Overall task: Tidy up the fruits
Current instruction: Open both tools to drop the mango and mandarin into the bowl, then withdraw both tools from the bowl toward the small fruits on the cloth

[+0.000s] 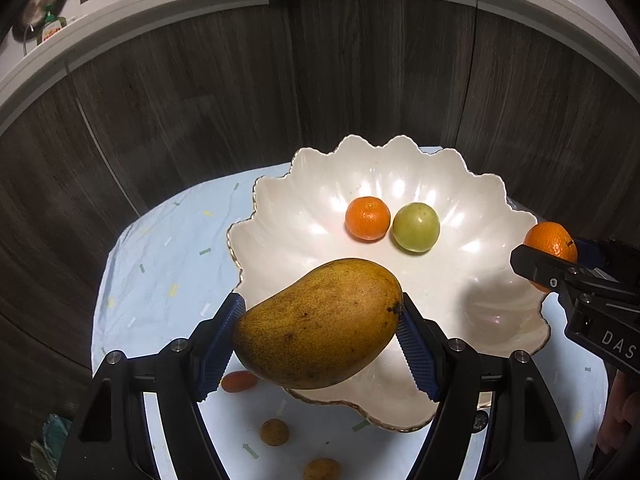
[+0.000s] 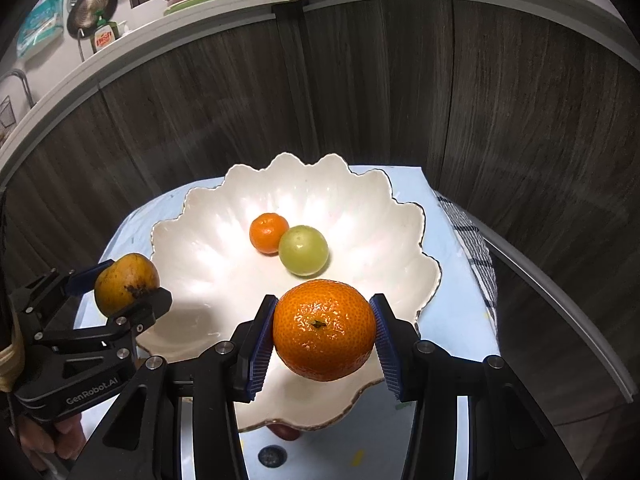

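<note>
Holding mango (image 1: 320,322) in left gripper (image 1: 320,332), blue pads pressing on its two ends, fruit lying crosswise between them above near rim of scalloped white bowl (image 1: 472,280). Judged heavy for a two-point pinch, skin smooth and somewhat slippery, flesh likely to bruise; grip across the long axis leaves little pad contact at the stem end, so risk of pivoting or slipping if tilted. Better hold probably across the broad middle.

Pinching large orange (image 2: 325,330) in right gripper (image 2: 322,336), pads against its left and right flanks, stem scar facing camera. Judged light, firm, rind pebbled and giving decent friction; round shape could roll out if pads loosen. Hanging over near right part of bowl.

Already resting inside bowl near its centre: small orange (image 1: 368,218) and green fruit (image 1: 416,227), touching each other. Bowl looks glazed, hard and fragile, so gentle set-down advised, well apart from resting pair.

Still lying on worktop (image 1: 160,264) below left gripper: small brown fruits (image 1: 274,432), plus small reddish one (image 1: 239,381).
</note>
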Available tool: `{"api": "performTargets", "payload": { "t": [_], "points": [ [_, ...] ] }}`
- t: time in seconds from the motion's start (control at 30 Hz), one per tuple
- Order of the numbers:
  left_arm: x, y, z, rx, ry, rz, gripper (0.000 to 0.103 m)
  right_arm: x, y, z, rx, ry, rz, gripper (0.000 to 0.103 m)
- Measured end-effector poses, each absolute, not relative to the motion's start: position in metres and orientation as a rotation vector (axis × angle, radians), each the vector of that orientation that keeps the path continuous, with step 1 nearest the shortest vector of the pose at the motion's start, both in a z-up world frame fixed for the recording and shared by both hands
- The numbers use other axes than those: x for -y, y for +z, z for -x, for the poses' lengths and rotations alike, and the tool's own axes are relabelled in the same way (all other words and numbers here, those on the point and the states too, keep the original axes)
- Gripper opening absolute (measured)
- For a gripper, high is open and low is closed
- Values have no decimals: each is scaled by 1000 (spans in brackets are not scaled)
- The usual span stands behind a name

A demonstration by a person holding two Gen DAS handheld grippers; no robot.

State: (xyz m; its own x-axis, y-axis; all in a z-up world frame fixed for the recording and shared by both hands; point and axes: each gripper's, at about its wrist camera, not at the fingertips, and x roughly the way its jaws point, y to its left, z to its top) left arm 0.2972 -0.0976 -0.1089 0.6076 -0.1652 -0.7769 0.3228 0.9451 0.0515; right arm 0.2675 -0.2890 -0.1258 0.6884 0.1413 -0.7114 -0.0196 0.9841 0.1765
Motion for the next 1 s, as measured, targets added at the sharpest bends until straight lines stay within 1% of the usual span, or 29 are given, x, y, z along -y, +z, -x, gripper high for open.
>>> {"api": "performTargets", "payload": {
  "t": [0.33, 0.37, 0.4, 0.43, 0.47, 0.5, 0.53, 0.57, 0.63, 0.7, 0.77, 0.83, 1.0],
  "points": [
    [99, -116, -306, -932, -300, -184, 75, 289, -127, -275, -816, 86, -166, 48],
    [99, -117, -306, -927, -294, -188, 77, 289, -127, -276, -821, 80, -165, 48],
    [99, -116, -305, -924, -298, -189, 81, 289, -128, -276, -824, 77, -165, 49],
    [99, -116, -305, -920, -296, -187, 86, 290, -128, -277, -826, 76, -167, 52],
    [99, -115, -305, -911, -288, -188, 90, 290, -128, -277, -822, 74, -169, 55],
    [99, -113, -304, -901, -281, -191, 90, 291, -126, -276, -815, 66, -168, 62],
    [99, -112, -305, -899, -279, -192, 90, 292, -124, -275, -806, 57, -165, 65],
    [98, -111, -305, -897, -280, -191, 90, 293, -122, -274, -800, 52, -163, 66],
    [98, -108, -306, -891, -275, -190, 91, 293, -119, -274, -788, 39, -156, 75],
    [96, -103, -305, -879, -271, -188, 94, 294, -115, -271, -776, 30, -153, 78],
    [95, -98, -302, -862, -265, -187, 100, 295, -112, -269, -770, 26, -153, 79],
    [93, -92, -298, -842, -259, -193, 102, 295, -109, -266, -765, 21, -152, 81],
    [87, -79, -289, -805, -247, -198, 102, 292, -102, -257, -757, 21, -152, 82]
  ]
}}
